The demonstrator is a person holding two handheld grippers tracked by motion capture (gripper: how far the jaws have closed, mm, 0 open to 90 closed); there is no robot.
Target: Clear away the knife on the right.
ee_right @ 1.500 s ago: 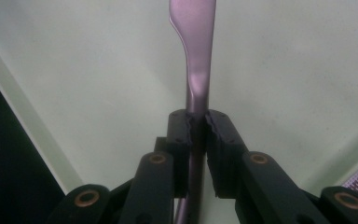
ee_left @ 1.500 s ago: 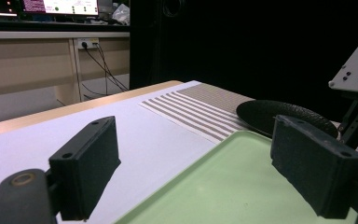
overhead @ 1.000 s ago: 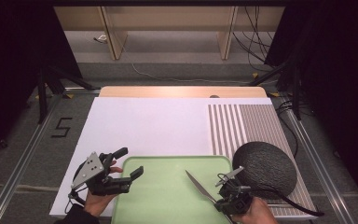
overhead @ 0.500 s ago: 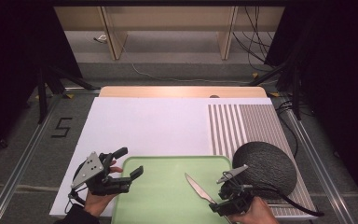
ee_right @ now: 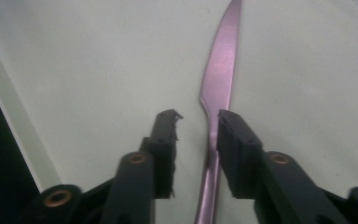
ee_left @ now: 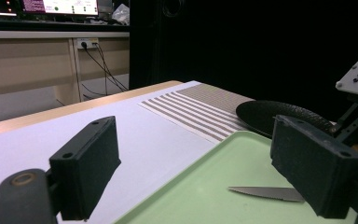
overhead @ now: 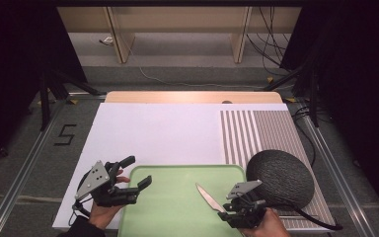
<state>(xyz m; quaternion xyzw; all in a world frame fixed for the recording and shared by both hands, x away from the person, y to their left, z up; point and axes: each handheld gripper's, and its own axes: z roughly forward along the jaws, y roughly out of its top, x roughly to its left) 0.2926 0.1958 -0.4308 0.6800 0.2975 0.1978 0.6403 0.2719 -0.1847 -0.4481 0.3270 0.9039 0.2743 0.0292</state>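
Left gripper (overhead: 128, 183) hovers at the left rim of the green tray (overhead: 172, 207), jaws wide, nothing between. Knife (overhead: 208, 196) lies on the tray. Right gripper (ee_right: 196, 122): jaws just closing, narrow, handle between them, left pad clear. Dark round mat (overhead: 280, 177) just right, nothing blocking.

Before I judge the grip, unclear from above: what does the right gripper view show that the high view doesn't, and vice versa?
Right gripper view: the handle of the knife between the just-closing jaws of the right tool, with a gap beside one. High view: the open left tool, the dark round plate, the striped mat. Both: the knife on the green tray.
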